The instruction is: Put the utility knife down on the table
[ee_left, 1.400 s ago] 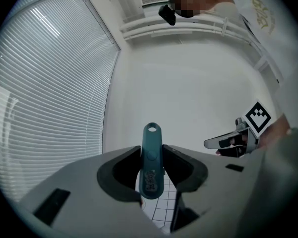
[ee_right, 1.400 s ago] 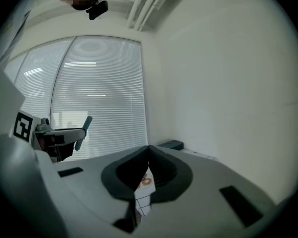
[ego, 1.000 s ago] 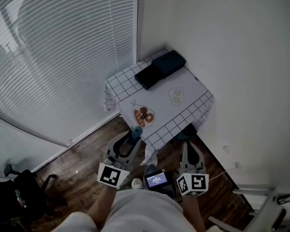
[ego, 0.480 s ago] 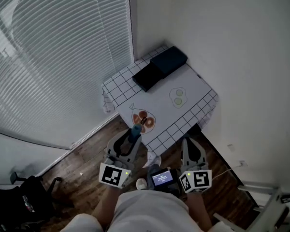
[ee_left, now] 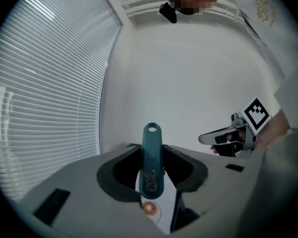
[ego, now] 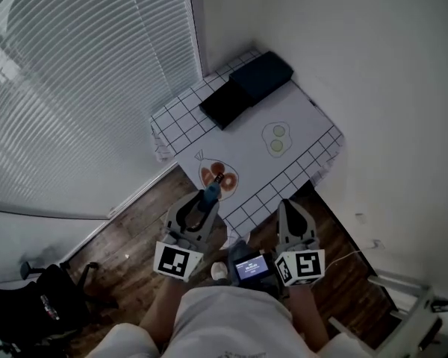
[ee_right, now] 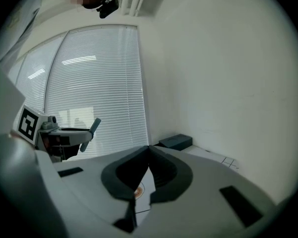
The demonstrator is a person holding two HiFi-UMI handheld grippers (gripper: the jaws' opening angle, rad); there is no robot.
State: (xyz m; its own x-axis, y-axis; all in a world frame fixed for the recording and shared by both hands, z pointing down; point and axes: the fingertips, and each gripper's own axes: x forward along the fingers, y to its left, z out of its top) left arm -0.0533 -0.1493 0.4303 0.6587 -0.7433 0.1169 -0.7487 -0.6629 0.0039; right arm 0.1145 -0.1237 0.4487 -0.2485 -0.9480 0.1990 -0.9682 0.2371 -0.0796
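The left tongs [ego: 207, 200] are closed on the utility knife [ee_left: 151, 163], which they grip by the lower part of its teal body, so that the rounded end with the hole stands up beyond the jaws. This hold seems to me secure for carrying, but it keeps the knife upright, so I judge that it must be tilted flat before the jaws let it go. In the head view the utility knife is at the near edge of the worktop [ego: 248, 154], close to the orange drawing [ego: 219, 177] printed on the checked cloth. It does not lie there yet, and I cannot tell how high above the cloth it is. The middle of the worktop is bare, while two dark flat boxes [ego: 248, 89] occupy the far corner by the blinds [ego: 75, 88], so the free space for the knife is probably the near half. The right tongs [ee_right: 149, 148] have their jaws pressed together with nothing between them. They wait beside the near corner, apart from the knife, and I think they are not needed for this step.
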